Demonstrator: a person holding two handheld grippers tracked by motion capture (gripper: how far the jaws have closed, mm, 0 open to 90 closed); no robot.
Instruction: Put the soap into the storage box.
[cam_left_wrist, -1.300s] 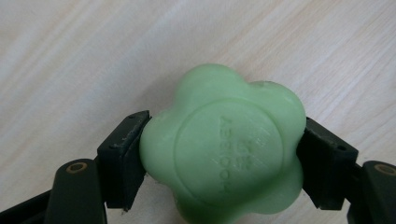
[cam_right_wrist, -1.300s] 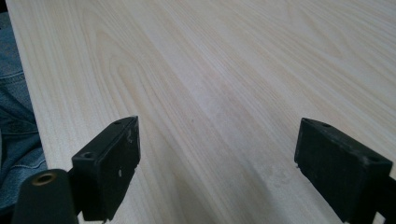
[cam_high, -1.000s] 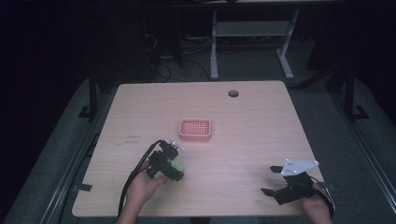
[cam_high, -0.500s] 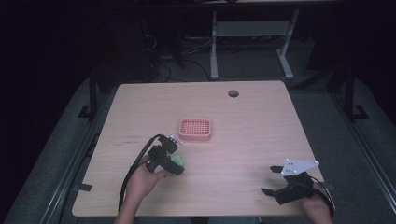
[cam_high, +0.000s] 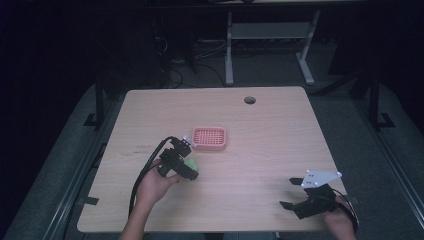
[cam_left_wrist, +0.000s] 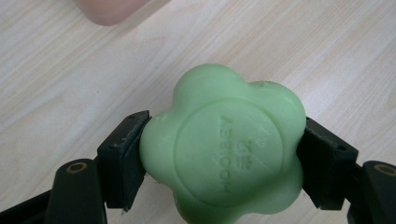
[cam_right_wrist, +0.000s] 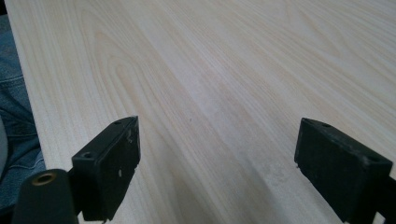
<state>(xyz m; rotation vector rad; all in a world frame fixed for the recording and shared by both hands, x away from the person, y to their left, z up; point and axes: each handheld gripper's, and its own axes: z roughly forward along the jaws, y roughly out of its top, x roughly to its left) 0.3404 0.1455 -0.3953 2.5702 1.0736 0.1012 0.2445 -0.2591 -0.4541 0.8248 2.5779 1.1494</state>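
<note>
A light green, flower-shaped soap bar sits clamped between the two black jaws of my left gripper, held just over the wooden table. From above, that left gripper and the green soap bar are left of the table's middle, just below and left of a pink slotted soap dish. My right gripper stands open over bare wood, nothing between its jaws. In the high view the right gripper rests near the front right corner, a grey plate on top.
The wooden table has a round cable hole at its far edge. A pink blurred edge shows at the top of the left gripper view. Dark floor, a desk frame and cables lie beyond.
My left gripper, holding the green soap, has shifted slightly up and right toward the pink dish. The right gripper has stayed in place.
</note>
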